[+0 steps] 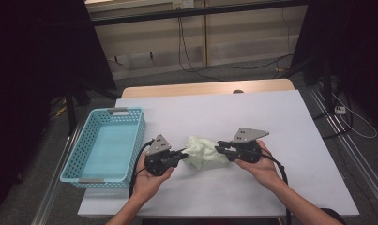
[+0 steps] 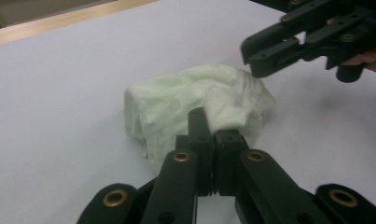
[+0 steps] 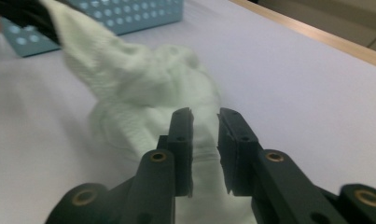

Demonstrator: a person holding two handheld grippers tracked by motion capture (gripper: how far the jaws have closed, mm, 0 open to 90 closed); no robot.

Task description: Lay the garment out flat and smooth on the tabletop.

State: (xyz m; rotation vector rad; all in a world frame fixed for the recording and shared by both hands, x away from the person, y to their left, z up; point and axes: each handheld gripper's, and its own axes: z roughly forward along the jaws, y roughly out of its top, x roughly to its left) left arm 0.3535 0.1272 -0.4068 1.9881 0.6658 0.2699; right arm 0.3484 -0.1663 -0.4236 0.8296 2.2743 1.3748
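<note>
A crumpled pale green cloth (image 1: 205, 152) lies on the white table cover, between my two grippers. My left gripper (image 1: 183, 151) comes at it from the left. In the left gripper view its jaws (image 2: 213, 123) stand pressed together, pinching a fold of the cloth (image 2: 176, 105) at their tips. My right gripper (image 1: 218, 146) reaches the cloth's right side. In the right gripper view its jaws (image 3: 204, 114) leave a narrow gap, and the cloth (image 3: 139, 74) lies under and beyond them. One corner of the cloth is pulled up toward the left gripper.
A light blue perforated basket (image 1: 116, 111) stands at the table's left, with nothing seen inside it. The white cover (image 1: 271, 122) stretches bare to the right and the back. A wooden table edge (image 1: 205, 88) runs along the far side.
</note>
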